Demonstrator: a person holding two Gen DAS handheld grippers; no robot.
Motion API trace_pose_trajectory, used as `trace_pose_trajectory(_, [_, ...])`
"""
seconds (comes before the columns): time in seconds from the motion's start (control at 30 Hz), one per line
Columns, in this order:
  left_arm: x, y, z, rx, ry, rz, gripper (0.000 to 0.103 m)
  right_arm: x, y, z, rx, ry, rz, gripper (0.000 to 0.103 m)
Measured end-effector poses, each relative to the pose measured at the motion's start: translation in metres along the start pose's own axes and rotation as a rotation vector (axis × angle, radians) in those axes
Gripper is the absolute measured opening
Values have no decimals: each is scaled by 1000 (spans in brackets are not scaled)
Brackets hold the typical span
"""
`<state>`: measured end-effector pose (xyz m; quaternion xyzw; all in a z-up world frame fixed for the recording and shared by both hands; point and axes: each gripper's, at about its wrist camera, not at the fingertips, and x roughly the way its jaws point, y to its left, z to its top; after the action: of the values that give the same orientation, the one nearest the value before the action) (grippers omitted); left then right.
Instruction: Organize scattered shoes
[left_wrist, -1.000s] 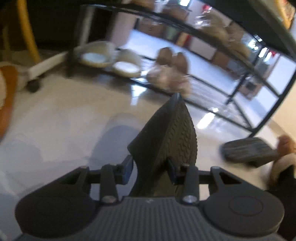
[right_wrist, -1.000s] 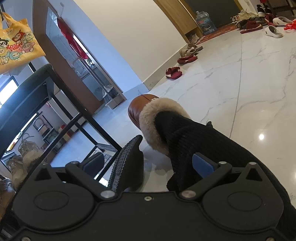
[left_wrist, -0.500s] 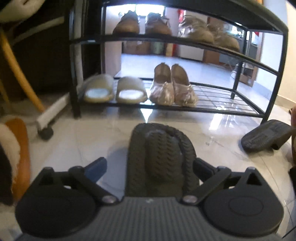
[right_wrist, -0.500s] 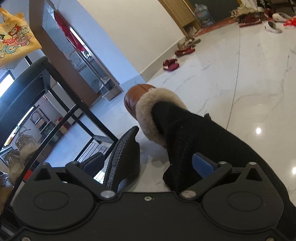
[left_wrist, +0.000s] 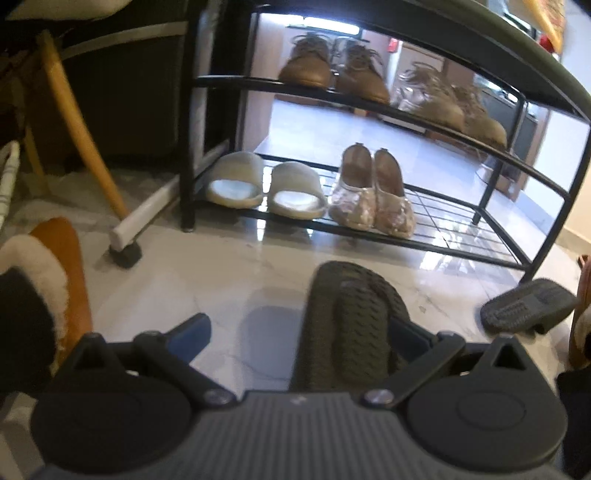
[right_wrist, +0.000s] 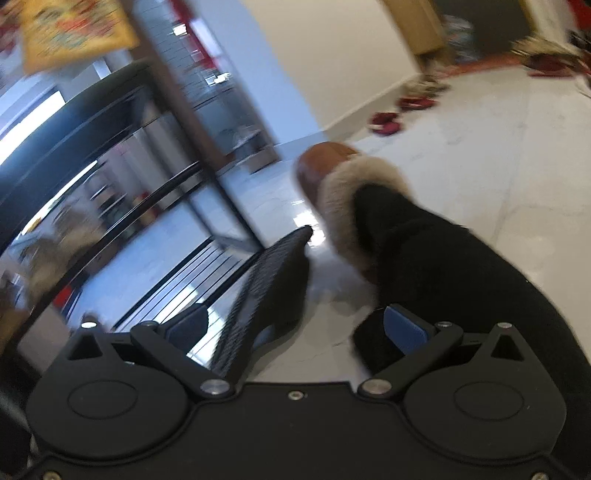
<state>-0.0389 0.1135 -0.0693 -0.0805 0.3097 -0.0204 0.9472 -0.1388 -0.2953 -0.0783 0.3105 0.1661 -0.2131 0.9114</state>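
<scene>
Facing the shoe rack (left_wrist: 546, 221), the left gripper (left_wrist: 295, 332) has its jaws spread wide; a dark ribbed slipper (left_wrist: 351, 325) lies between them against the right finger, and whether it is gripped or only resting I cannot tell. Its toe points toward the bare right stretch of the bottom shelf, which looks like the sensible slot, since beige slides (left_wrist: 266, 186) and glittery flats (left_wrist: 371, 192) already sit paired on the left. The right gripper (right_wrist: 295, 332) also has its jaws parted, with the second dark slipper (right_wrist: 269, 288) tilted on edge near its left finger, close to the rack's right end. A person's fur-trimmed brown shoe (right_wrist: 325, 166) stands just beyond on the floor.
</scene>
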Motion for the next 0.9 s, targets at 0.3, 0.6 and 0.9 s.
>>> trace_pose_trajectory(0.3, [-38, 12, 27, 69, 113, 50, 102, 28, 84, -57, -54, 436, 429, 103])
trace_pose_trajectory(0.6, [-10, 51, -1, -76, 229, 155, 102, 58, 131, -115, -130, 666, 504, 103])
trace_pose_trajectory(0.9, [1, 63, -3, -138, 252, 194, 102, 72, 152, -141, -194, 707, 510, 103])
